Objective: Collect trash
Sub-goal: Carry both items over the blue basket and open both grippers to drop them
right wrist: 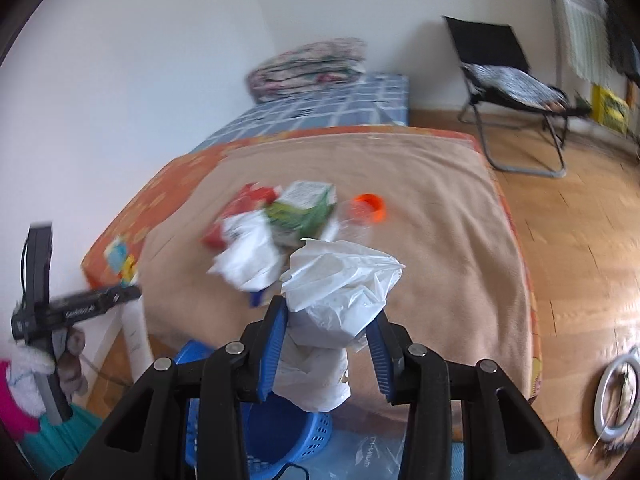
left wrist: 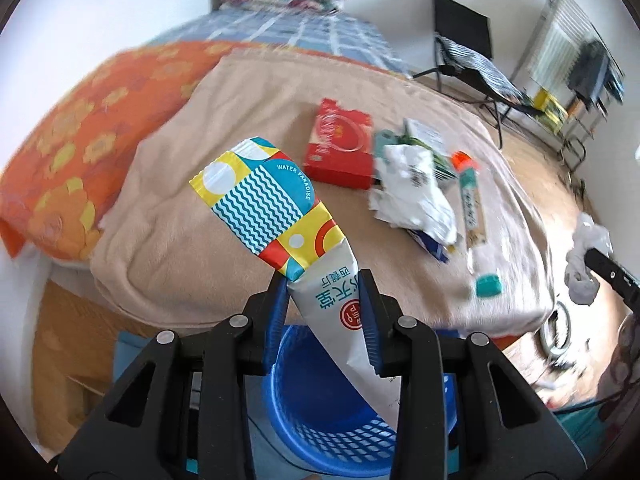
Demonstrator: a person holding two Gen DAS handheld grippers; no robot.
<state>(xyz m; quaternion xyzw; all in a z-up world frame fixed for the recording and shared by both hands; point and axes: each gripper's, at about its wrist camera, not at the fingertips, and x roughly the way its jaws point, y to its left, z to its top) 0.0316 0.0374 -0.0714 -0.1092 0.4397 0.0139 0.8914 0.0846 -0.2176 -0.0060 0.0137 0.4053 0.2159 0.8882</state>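
We see the left hand-held gripper clamped on a flattened carton: its white lower part, printed with teal characters and a red round seal, sits between the blue pads, while the upper end fans out in yellow, teal and red panels with white wave stripes and the words "WATER PARADISE". It hangs tilted over a blue perforated basket on the floor at the foot of the bed.

The right hand-held gripper is clamped on a crumpled white plastic bag, thin and creased, bunched above the pads and trailing below them toward the same basket.

On the tan blanket more trash lies together: a red box, crumpled white paper, a green-printed carton partly under it, a clear tube with an orange cap, and a small teal cap apart near the blanket's edge.
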